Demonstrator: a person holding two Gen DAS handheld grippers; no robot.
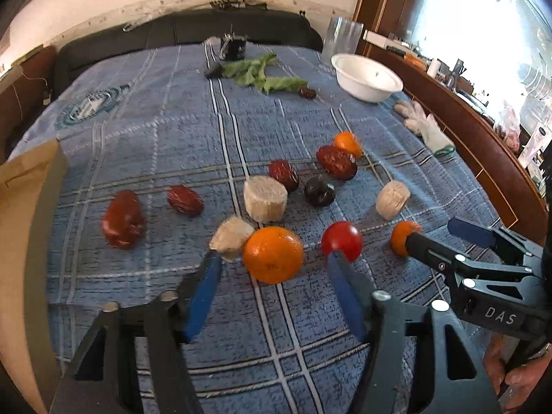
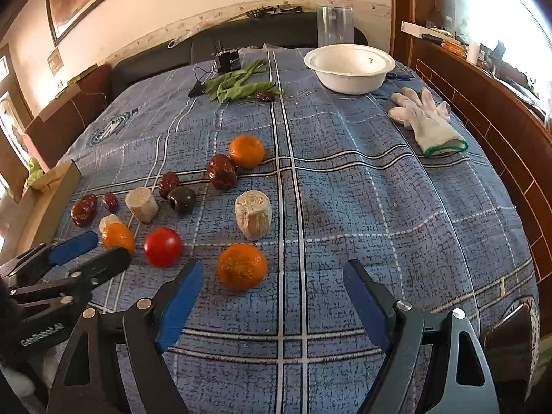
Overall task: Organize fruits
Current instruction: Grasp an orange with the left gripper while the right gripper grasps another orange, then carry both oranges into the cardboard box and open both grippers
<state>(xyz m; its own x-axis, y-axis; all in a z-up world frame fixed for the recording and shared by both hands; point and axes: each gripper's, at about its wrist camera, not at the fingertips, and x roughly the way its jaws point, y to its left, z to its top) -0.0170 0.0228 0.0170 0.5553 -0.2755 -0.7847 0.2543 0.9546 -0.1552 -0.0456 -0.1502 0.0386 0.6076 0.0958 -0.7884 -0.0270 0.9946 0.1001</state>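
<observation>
Counted three tangerines (image 2: 242,266), one tomato (image 2: 163,247), six red dates (image 2: 222,170), one dark plum (image 2: 181,199), three pale cylinders (image 2: 253,214), one bowl (image 2: 349,68), one glove (image 2: 427,117).

Right gripper (image 2: 270,277) hovering with fingers (image 2: 181,302) spread around a near tangerine (image 2: 242,266), not touching it, red tomato (image 2: 163,247) sitting beside, white bowl (image 2: 349,67) resting far back on the blue checked cloth (image 2: 379,207)

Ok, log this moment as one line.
left gripper: open around round orange mandarin | right gripper: open near second mandarin | white bowl: no fruit inside
</observation>
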